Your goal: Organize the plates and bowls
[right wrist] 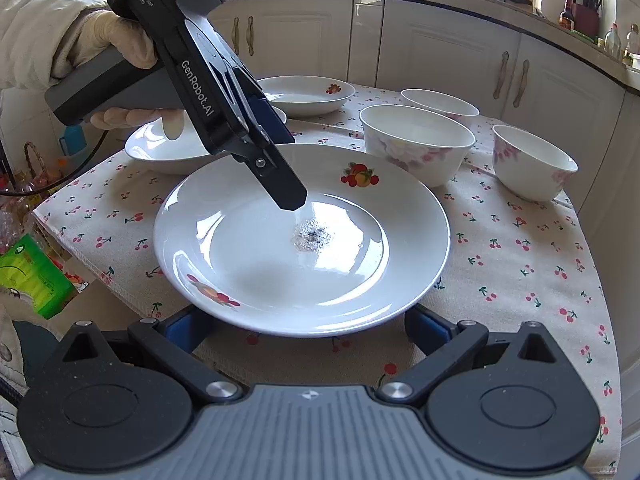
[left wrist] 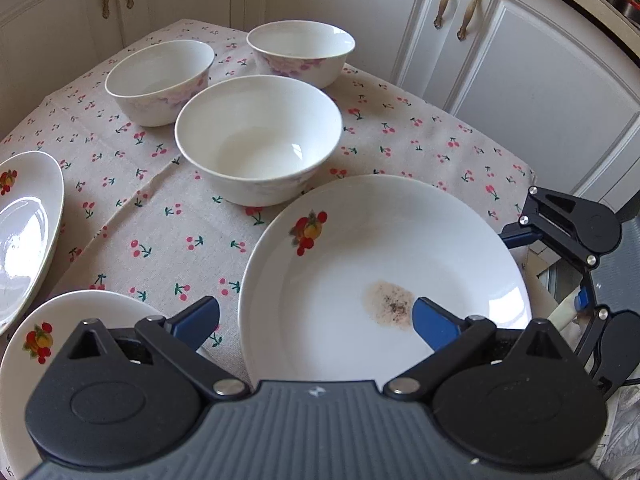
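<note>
A white plate with fruit prints and a brown stain (left wrist: 384,276) lies on the cherry-print tablecloth (left wrist: 168,216); it also shows in the right wrist view (right wrist: 248,248). My left gripper (left wrist: 316,320) is open over its near-left rim, one finger above the stain; it shows in the right wrist view (right wrist: 280,160). My right gripper (right wrist: 306,328) is open, its fingers low on either side of the plate's near edge; it shows in the left wrist view (left wrist: 560,264). Three white bowls (left wrist: 258,140) (left wrist: 160,80) (left wrist: 301,52) stand behind. Two more plates (left wrist: 28,220) (left wrist: 60,332) lie left.
White cabinets (left wrist: 540,80) surround the small table. The table's right edge (left wrist: 528,184) is close to the stained plate. In the right wrist view a green packet (right wrist: 32,276) and a basket (right wrist: 32,160) sit below the table's left side.
</note>
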`<state>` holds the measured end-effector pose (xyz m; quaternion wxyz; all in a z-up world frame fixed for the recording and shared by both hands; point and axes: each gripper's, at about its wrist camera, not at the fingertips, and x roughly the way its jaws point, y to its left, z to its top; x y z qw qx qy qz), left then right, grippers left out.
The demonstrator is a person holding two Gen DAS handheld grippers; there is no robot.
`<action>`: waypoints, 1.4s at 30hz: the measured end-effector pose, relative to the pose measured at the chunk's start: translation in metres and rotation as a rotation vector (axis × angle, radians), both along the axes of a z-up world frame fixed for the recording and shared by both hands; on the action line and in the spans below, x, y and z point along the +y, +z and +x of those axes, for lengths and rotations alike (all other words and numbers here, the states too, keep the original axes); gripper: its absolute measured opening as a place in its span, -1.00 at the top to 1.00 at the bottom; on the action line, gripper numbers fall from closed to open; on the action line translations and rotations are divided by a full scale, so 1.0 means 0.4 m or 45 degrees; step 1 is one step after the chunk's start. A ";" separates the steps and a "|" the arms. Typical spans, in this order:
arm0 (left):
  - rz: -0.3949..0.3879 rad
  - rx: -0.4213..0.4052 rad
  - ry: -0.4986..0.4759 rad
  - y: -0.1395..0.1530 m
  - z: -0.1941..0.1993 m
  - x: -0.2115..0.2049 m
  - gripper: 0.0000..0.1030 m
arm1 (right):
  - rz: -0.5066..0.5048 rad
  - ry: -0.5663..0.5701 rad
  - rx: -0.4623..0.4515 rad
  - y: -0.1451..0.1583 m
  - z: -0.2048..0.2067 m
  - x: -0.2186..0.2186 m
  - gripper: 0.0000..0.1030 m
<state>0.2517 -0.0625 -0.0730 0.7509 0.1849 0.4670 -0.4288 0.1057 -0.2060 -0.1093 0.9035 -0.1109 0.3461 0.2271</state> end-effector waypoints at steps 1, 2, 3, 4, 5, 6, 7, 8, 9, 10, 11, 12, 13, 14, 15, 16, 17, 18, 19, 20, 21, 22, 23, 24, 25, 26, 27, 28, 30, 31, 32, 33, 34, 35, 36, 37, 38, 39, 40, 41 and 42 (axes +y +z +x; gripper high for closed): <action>0.004 0.017 -0.013 -0.002 0.005 -0.004 -0.98 | 0.002 0.000 0.001 0.000 0.000 -0.001 -1.00; 0.004 0.034 -0.023 -0.004 0.008 -0.006 -0.98 | 0.004 0.001 0.000 -0.001 0.000 -0.001 -1.00; 0.010 0.048 -0.029 -0.006 0.013 -0.009 -0.98 | 0.005 0.002 0.000 -0.001 0.000 -0.001 -1.00; 0.016 0.061 -0.040 -0.007 0.017 -0.013 -0.97 | 0.005 0.002 0.000 -0.001 0.000 0.000 -1.00; 0.018 0.071 -0.053 -0.008 0.019 -0.015 -0.95 | 0.006 0.001 0.002 -0.001 0.001 -0.001 -1.00; 0.022 0.084 -0.064 -0.009 0.024 -0.019 -0.95 | 0.005 0.001 0.002 -0.001 0.001 -0.001 -1.00; 0.025 0.101 -0.074 -0.010 0.028 -0.023 -0.95 | 0.002 0.002 0.000 0.000 0.001 0.000 -1.00; 0.024 0.121 -0.084 -0.011 0.032 -0.026 -0.94 | 0.000 0.002 -0.002 0.000 0.000 0.000 -1.00; 0.021 0.141 -0.093 -0.011 0.037 -0.028 -0.94 | 0.000 0.000 -0.002 0.000 0.000 0.001 -1.00; 0.020 0.161 -0.103 -0.011 0.041 -0.031 -0.94 | -0.001 -0.001 -0.003 0.000 0.000 0.002 -1.00; 0.024 0.172 -0.111 -0.011 0.044 -0.033 -0.91 | -0.004 -0.002 -0.006 0.000 0.000 0.002 -1.00; 0.029 0.180 -0.119 -0.010 0.047 -0.037 -0.88 | -0.005 -0.002 -0.007 0.000 -0.001 0.003 -1.00; 0.033 0.190 -0.124 -0.010 0.051 -0.040 -0.88 | -0.005 -0.003 -0.007 0.000 -0.001 0.004 -1.00; 0.034 0.202 -0.127 -0.010 0.055 -0.041 -0.88 | -0.006 -0.003 -0.008 0.000 -0.001 0.004 -1.00; 0.034 0.214 -0.128 -0.011 0.060 -0.044 -0.88 | -0.004 -0.002 -0.007 -0.001 -0.001 0.004 -1.00; 0.032 0.220 -0.131 -0.011 0.062 -0.045 -0.88 | -0.001 -0.001 -0.006 -0.001 0.000 0.004 -1.00; 0.034 0.225 -0.135 -0.011 0.064 -0.046 -0.88 | 0.002 0.000 -0.005 -0.001 0.000 0.003 -1.00; 0.038 0.229 -0.139 -0.012 0.065 -0.048 -0.88 | 0.006 0.001 -0.003 -0.002 0.001 0.002 -1.00; 0.044 0.232 -0.142 -0.013 0.066 -0.050 -0.88 | 0.010 0.003 0.001 -0.002 0.003 0.000 -1.00; 0.048 0.232 -0.147 -0.014 0.067 -0.051 -0.88 | 0.013 0.006 0.004 -0.002 0.004 -0.001 -1.00; 0.053 0.232 -0.153 -0.017 0.067 -0.054 -0.88 | 0.012 0.011 0.003 -0.002 0.005 -0.001 -1.00; 0.054 0.233 -0.154 -0.018 0.067 -0.055 -0.88 | 0.012 0.016 0.002 -0.002 0.006 -0.001 -1.00; 0.053 0.234 -0.152 -0.020 0.067 -0.056 -0.88 | 0.011 0.019 0.003 -0.002 0.008 -0.001 -1.00; 0.053 0.235 -0.153 -0.021 0.067 -0.056 -0.88 | 0.009 0.024 0.003 -0.002 0.009 -0.001 -1.00; 0.054 0.234 -0.155 -0.022 0.067 -0.057 -0.88 | 0.007 0.028 0.003 -0.001 0.010 0.000 -1.00; 0.053 0.234 -0.156 -0.022 0.067 -0.057 -0.88 | 0.006 0.031 0.005 -0.001 0.011 0.001 -1.00; 0.051 0.235 -0.156 -0.023 0.067 -0.057 -0.88 | 0.003 0.035 0.007 0.000 0.012 0.001 -1.00; 0.050 0.237 -0.156 -0.023 0.067 -0.057 -0.88 | -0.005 0.043 0.005 0.001 0.013 0.003 -1.00; 0.048 0.242 -0.152 -0.023 0.069 -0.056 -0.88 | -0.034 0.062 -0.006 0.005 0.013 0.008 -1.00; 0.048 0.243 -0.153 -0.024 0.069 -0.056 -0.88 | -0.042 0.066 -0.004 0.006 0.014 0.009 -1.00; 0.045 0.244 -0.153 -0.024 0.069 -0.055 -0.88 | -0.042 0.069 0.000 0.007 0.016 0.008 -1.00; 0.044 0.245 -0.152 -0.023 0.070 -0.054 -0.88 | -0.040 0.073 0.004 0.007 0.017 0.007 -1.00; 0.042 0.245 -0.150 -0.023 0.070 -0.053 -0.88 | -0.038 0.076 0.006 0.006 0.018 0.005 -1.00; 0.042 0.244 -0.149 -0.023 0.070 -0.052 -0.88 | -0.038 0.077 0.007 0.007 0.020 0.005 -1.00; 0.044 0.241 -0.149 -0.023 0.068 -0.052 -0.88 | -0.040 0.076 0.008 0.007 0.020 0.005 -1.00; 0.045 0.240 -0.148 -0.023 0.067 -0.052 -0.88 | -0.041 0.076 0.008 0.007 0.020 0.006 -1.00; 0.045 0.240 -0.148 -0.022 0.067 -0.052 -0.88 | -0.040 0.075 0.007 0.007 0.019 0.005 -1.00; 0.044 0.239 -0.147 -0.022 0.066 -0.052 -0.88 | -0.038 0.075 0.007 0.007 0.020 0.004 -1.00; 0.042 0.240 -0.145 -0.021 0.066 -0.051 -0.88 | -0.035 0.073 0.007 0.007 0.019 0.004 -1.00; 0.039 0.241 -0.142 -0.021 0.067 -0.051 -0.88 | -0.032 0.072 0.008 0.007 0.020 0.003 -1.00; 0.036 0.241 -0.139 -0.020 0.067 -0.050 -0.88 | -0.030 0.071 0.010 0.008 0.020 0.003 -1.00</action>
